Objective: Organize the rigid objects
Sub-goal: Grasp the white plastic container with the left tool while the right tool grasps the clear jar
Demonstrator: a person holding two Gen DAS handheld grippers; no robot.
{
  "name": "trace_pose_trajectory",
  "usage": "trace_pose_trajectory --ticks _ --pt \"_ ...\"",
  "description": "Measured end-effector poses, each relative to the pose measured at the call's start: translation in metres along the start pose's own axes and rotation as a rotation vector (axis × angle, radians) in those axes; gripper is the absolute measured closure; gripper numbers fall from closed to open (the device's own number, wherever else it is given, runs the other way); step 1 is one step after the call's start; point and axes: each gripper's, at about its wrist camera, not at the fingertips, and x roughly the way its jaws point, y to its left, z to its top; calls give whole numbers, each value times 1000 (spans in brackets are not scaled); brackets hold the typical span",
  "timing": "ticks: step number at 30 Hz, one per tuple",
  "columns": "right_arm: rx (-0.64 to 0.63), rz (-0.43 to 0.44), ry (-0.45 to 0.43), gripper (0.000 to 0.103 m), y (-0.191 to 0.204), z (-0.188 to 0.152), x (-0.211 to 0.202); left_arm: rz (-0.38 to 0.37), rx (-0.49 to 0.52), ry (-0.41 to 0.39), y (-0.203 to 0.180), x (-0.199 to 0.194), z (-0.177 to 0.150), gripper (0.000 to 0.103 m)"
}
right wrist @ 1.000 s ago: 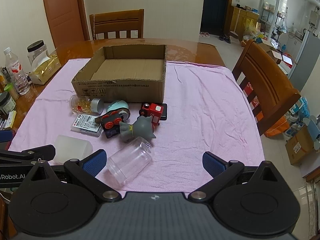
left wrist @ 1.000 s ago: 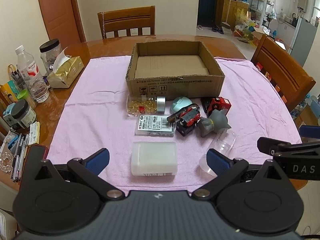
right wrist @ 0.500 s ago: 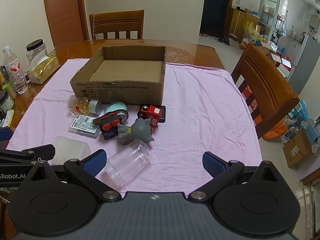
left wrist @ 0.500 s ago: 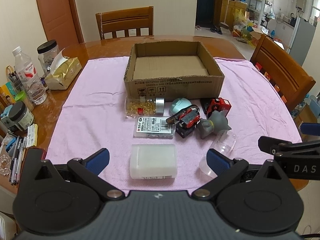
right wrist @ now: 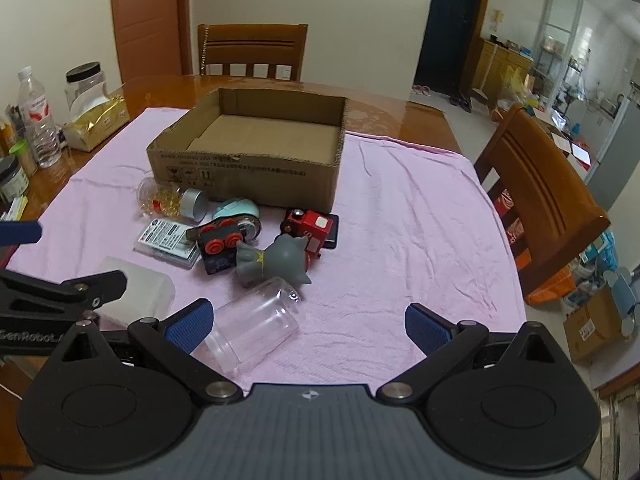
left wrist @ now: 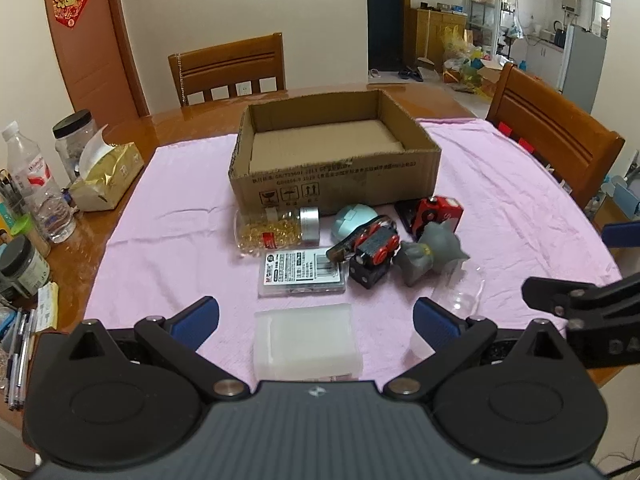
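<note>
Left wrist view: the left gripper is held low over the near edge of the pink cloth, fingers spread wide and holding nothing. Dead ahead, between the two blue pads, a frosted case is seen lying flat, its long axis running across the gap rather than along it. That is the relation the next move looks to hinge on: the case sits square in front of the left fingers, and its short dimension, not its long one, would have to be spanned unless the wrist is turned.

Just beyond it a labelled card box is laid flat, then a pill bottle on its side, a teal mouse, a toy train, a grey cat and a red engine, all bunched close against the front wall of the carton, which is seen with nothing inside.

Right wrist view: the right gripper is likewise spread wide and holding nothing. A clear jar is lying on its side just off the left pad, mouth toward the camera, axis pointing roughly up toward the cat. It is offset left of the gap, not centred in it.

So the case is judged nearer the left gripper, the jar nearer the right. Nothing is seen in the carton yet; the sorting appears to be at its very start.
</note>
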Motion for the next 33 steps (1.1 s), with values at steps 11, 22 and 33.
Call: trace_pose_trajectory --ticks 11,22,33 --pt "-16 65 59 0 3 -18 26 25 -11 58 5 63 -38 1" --pt "-85 96 114 0 10 -20 47 39 -51 108 30 81 -50 1" --pt "-145 224 120 0 2 -4 79 -33 -65 136 49 98 -51 1"
